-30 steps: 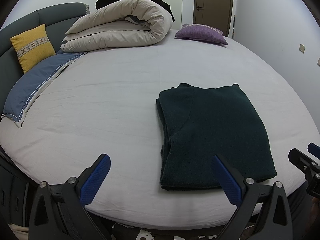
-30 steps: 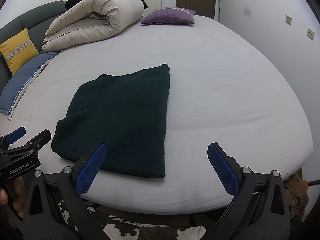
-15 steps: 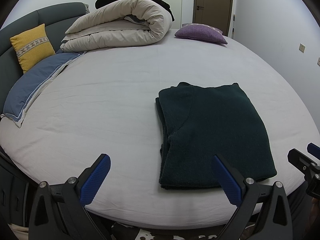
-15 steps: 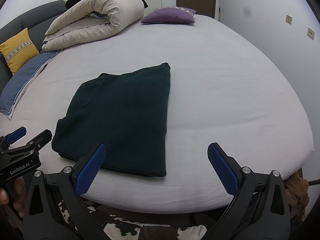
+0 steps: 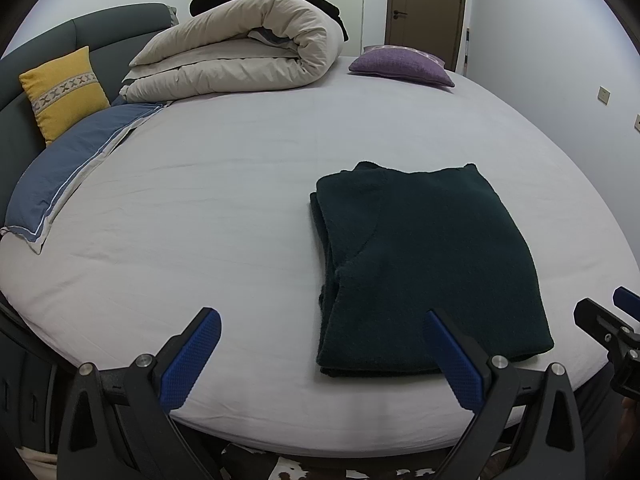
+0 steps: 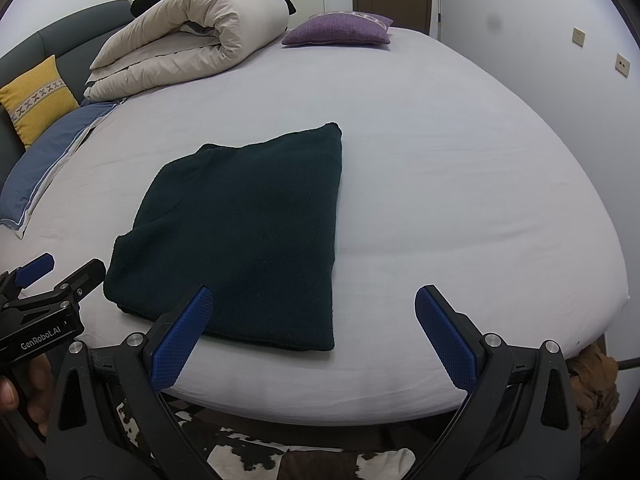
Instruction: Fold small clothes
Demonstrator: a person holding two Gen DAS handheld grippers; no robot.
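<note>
Here, both grippers' jaws (left gripper (image 5: 320, 354), right gripper (image 6: 314, 334)) gape empty above the folded sweater (image 6: 240, 232).

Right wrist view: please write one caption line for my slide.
Open right gripper above the bed edge, facing a folded dark green sweater.

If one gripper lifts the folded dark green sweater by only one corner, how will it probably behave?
The dark green sweater looks like thick soft knit, so it will probably droop and come unfolded. Its stacked layers show at the left edge, so they may slide apart. Pushed across the smooth sheet, it would likely bunch up rather than slide as one piece.
</note>
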